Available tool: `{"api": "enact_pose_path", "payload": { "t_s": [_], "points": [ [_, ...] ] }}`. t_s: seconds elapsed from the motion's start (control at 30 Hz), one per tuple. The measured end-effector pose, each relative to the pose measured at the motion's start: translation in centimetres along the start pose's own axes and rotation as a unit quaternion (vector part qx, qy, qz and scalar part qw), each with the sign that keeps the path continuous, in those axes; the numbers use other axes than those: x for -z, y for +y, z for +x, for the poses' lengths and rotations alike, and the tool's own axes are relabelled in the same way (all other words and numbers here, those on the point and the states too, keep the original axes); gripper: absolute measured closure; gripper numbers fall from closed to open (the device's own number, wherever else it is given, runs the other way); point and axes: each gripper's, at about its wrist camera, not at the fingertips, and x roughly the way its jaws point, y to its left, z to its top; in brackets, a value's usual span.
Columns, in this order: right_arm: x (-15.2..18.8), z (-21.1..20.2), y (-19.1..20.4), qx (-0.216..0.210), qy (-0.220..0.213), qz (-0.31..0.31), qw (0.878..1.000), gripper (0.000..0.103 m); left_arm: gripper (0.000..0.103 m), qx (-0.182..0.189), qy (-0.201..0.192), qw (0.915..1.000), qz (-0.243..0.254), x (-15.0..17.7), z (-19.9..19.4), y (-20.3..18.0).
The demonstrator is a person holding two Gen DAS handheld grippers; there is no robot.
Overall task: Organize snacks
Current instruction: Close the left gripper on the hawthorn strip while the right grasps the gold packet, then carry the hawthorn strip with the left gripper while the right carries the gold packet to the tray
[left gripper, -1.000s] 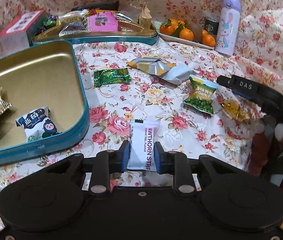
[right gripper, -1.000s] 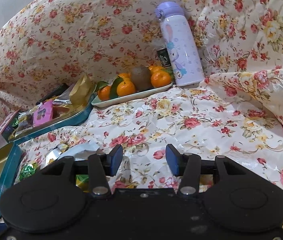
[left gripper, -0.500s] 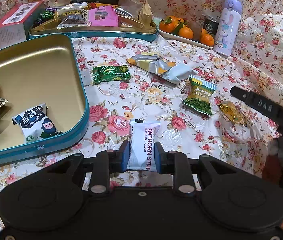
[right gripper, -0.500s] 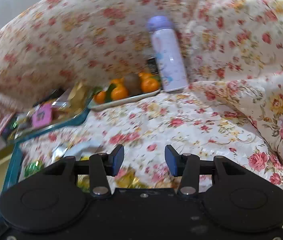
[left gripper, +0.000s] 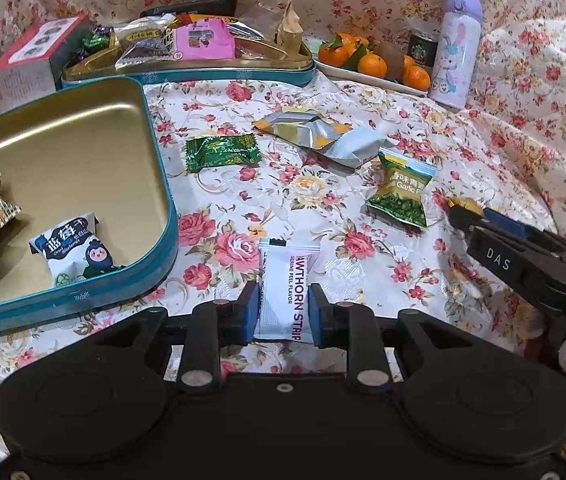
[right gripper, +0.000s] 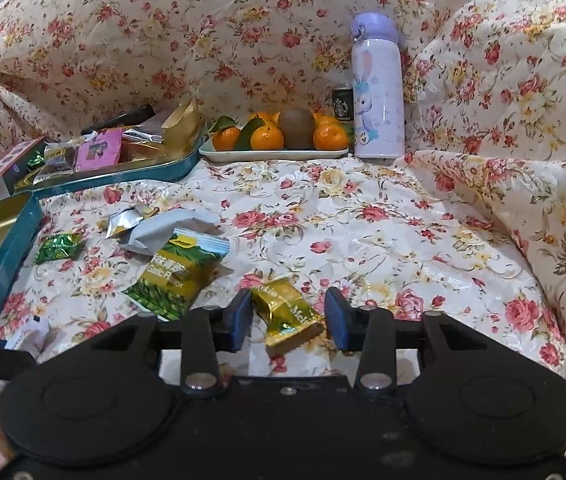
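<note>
The right gripper, which a second ago hovered over bare floral cloth, now straddles a gold candy; its jaws are closing, the right pad not yet touching the wrapper. The left gripper stays put, clamped on a white hawthorn strip packet just beside the open teal tin, which holds a blueberry packet. A green garlic-pea packet lies touching distance left of the candy; a crumpled silver wrapper and green candy lie beyond. A fruit tray and lilac bottle stand at the back.
</note>
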Motion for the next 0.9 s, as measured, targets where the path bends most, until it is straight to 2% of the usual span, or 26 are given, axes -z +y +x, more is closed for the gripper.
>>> {"api": "enact_pose_path", "payload": {
  "t_s": [0.17, 0.4, 0.9],
  "points": [
    [0.4, -0.4, 0.0, -0.006, -0.006, -0.005, 1.000, 0.069, 0.072, -0.005, -0.006, 0.9999, 0.010, 0.2, 0.0, -0.2],
    [0.3, -1.6, -0.1, -0.012, -0.018, 0.021, 1.000, 0.069, 0.074, 0.018, 0.002, 0.9998, -0.011, -0.2, -0.4, 0.8],
    [-0.7, -4.4, 0.7, -0.038, -0.036, 0.061, 0.997, 0.069, 0.074, 0.012, -0.032, 0.9994, -0.002, -1.5, -4.5, 1.5]
  ]
}}
